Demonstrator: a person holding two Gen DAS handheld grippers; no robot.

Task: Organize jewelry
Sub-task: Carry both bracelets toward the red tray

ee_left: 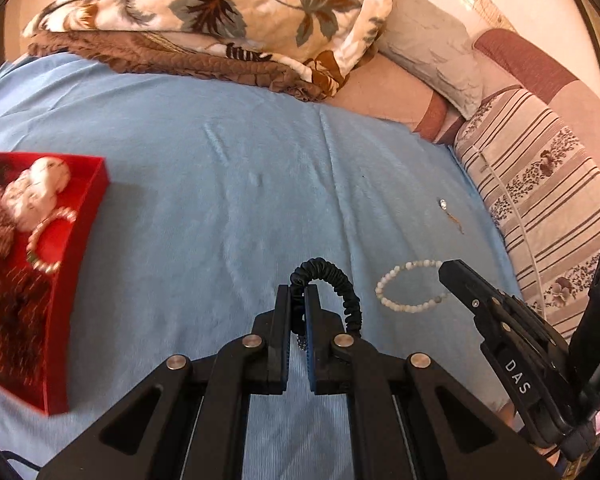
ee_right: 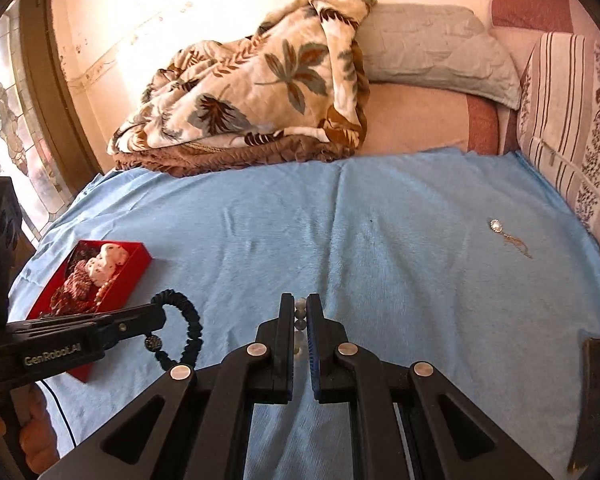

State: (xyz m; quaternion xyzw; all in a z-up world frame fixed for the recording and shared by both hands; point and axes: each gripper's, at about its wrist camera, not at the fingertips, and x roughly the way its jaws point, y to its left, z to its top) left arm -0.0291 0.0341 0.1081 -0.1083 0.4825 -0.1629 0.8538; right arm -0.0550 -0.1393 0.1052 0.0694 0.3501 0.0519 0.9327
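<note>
Both grippers are up off the bed, each with a catch. The left gripper (ee_left: 297,292) has its jaws clenched on a dark blue ruffled fabric bracelet (ee_left: 342,286), whose loop arcs out past the tips and hangs down on the right side, clear of the cloth. The right gripper (ee_right: 300,306) has its jaws clamped on a bracelet of small white and grey beads (ee_right: 300,314); from the left wrist view the rest of that beaded ring (ee_left: 404,286) hangs out to the side of its tips.

Plenty of open room here: the wide light blue cloth (ee_right: 340,220) spread over the bed lies bare through the middle, with a few soft creases. At its left edge sits the open red rectangular box (ee_right: 138,270), already holding white bead pieces, a beaded ring and dark reddish pieces. Well apart, near the right edge, lies a small silver-coloured pendant on a thin gold chain (ee_right: 508,236), alone on the cloth.

Beyond the far edge of the cloth, a cream leaf-patterned blanket with a brown frilled border (ee_right: 260,92) is heaped up, a grey pillow (ee_right: 432,48) just beside it. A striped floral cushion (ee_right: 572,120) runs along the right side. The wall behind is pale, with a patterned glass pane (ee_right: 12,140) at the left.
</note>
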